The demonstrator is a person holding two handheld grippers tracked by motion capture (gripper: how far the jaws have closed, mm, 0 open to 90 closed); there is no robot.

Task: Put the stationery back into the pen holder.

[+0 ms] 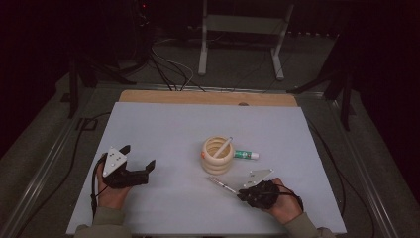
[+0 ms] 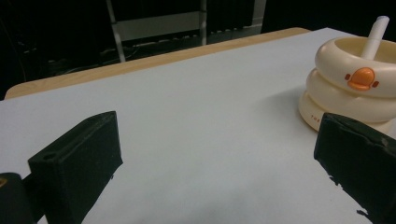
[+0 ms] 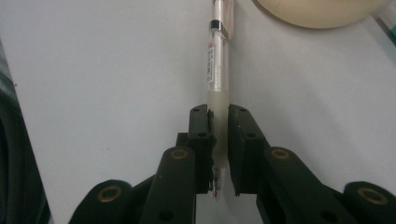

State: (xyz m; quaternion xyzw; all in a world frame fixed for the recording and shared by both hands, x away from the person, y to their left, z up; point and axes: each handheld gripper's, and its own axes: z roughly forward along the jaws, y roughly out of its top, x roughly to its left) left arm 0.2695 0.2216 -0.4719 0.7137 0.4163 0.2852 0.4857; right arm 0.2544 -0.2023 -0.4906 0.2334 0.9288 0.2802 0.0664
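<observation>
A cream pen holder [image 1: 217, 155] shaped like stacked rings stands mid-table with a white pen [image 1: 224, 146] leaning in it. In the left gripper view the holder [image 2: 348, 95] carries an orange duck bill, and the white pen [image 2: 376, 33] sticks out of its top. A clear pen [image 1: 221, 184] lies on the white mat in front of the holder. My right gripper [image 1: 241, 191] is shut on its near end; the right gripper view has the jaws [image 3: 219, 119] clamped on the pen [image 3: 217, 70], tip toward me. My left gripper [image 1: 138, 157] rests open at the left, with nothing between its jaws [image 2: 217, 135].
A green and white tube [image 1: 246, 154] lies just right of the holder. The white mat [image 1: 163, 124] covers a wooden table whose far edge [image 1: 208, 97] shows. Cables and a metal stand [image 1: 242, 29] sit on the floor beyond.
</observation>
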